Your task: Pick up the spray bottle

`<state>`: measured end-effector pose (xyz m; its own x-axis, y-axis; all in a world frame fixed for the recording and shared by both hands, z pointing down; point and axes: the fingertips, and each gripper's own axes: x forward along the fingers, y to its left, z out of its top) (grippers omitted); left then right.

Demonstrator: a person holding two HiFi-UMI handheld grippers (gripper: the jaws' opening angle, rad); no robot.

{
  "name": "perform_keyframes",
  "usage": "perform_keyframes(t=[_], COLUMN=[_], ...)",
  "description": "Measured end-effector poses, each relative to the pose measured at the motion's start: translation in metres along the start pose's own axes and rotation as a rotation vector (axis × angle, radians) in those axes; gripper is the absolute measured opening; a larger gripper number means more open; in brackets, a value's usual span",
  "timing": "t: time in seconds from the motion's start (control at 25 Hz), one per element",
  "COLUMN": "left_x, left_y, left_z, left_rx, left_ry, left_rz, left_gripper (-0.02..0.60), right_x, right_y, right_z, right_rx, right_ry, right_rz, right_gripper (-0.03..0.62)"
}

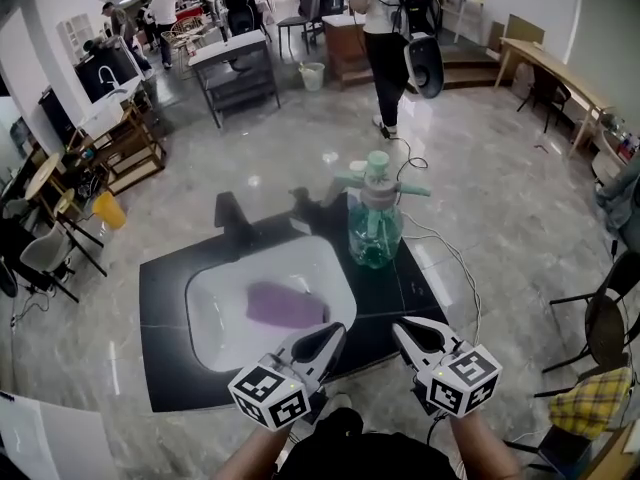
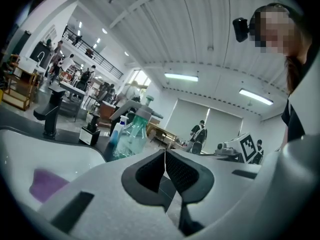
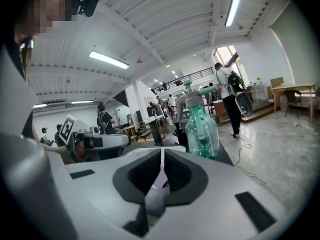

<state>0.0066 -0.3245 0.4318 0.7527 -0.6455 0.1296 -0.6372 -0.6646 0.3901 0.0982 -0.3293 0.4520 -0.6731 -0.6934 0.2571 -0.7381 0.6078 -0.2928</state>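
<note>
While the left gripper (image 1: 333,332) and right gripper (image 1: 402,329) hover at the black counter's (image 1: 165,313) near edge, both shut and empty, a white sink (image 1: 212,286) holding a purple cloth (image 1: 285,305) lies ahead, with a faucet (image 1: 235,224) behind it. The spray bottle (image 1: 375,226) stands upright just beside the basin's far right corner.

Two hand-held grippers (left (image 1: 338,330), right (image 1: 398,328)), one spray bottle (image 1: 375,223), one sink (image 1: 205,286), one cloth (image 1: 285,305)

Bare counter (image 1: 405,290) runs up to the spray bottle (image 1: 375,226). A soap dispenser (image 2: 90,132) and faucet (image 1: 234,223) stand to its left.
</note>
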Motion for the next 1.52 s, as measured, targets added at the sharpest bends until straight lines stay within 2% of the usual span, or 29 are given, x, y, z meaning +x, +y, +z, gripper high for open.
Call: perform_keyframes(t=[0.56, 0.92, 1.08, 1.36, 1.4, 1.44, 1.48, 1.52], left_x=[0.024, 0.05, 0.068, 0.106, 0.11, 0.114, 0.118, 0.122], left_y=[0.071, 0.096, 0.102, 0.112, 0.114, 0.116, 0.118, 0.12], left_z=[0.022, 0.041, 0.049, 0.066, 0.069, 0.072, 0.074, 0.076], left_rx=[0.016, 0.024, 0.015, 0.033, 0.039, 0.044, 0.049, 0.053], left_ry=[0.054, 0.046, 0.02, 0.004, 0.001, -0.004, -0.01, -0.016], left_rz=[-0.102, -0.157, -0.153, -0.095, -0.088, -0.082, -0.078, -0.076], left_gripper=[0.008, 0.008, 0.008, 0.009, 0.009, 0.009, 0.009, 0.009], right_x=[0.078, 0.097, 0.103, 0.11, 0.113, 0.115, 0.118, 0.12], right_y=[-0.017, -0.033, -0.048, -0.086, -0.089, -0.092, -0.094, -0.096], right_z=[0.025, 0.055, 0.069, 0.095, 0.098, 0.1, 0.101, 0.102], right_rx=[-0.004, -0.029, -0.046, -0.05, -0.051, -0.054, -0.056, -0.059], right_ry=[-0.004, -0.052, -0.076, -0.12, -0.123, -0.125, -0.126, -0.129], right_rz=[-0.068, -0.116, -0.109, -0.091, -0.084, -0.073, -0.061, -0.052], right_gripper=[0.008, 0.009, 0.009, 0.011, 0.029, 0.095, 0.135, 0.138])
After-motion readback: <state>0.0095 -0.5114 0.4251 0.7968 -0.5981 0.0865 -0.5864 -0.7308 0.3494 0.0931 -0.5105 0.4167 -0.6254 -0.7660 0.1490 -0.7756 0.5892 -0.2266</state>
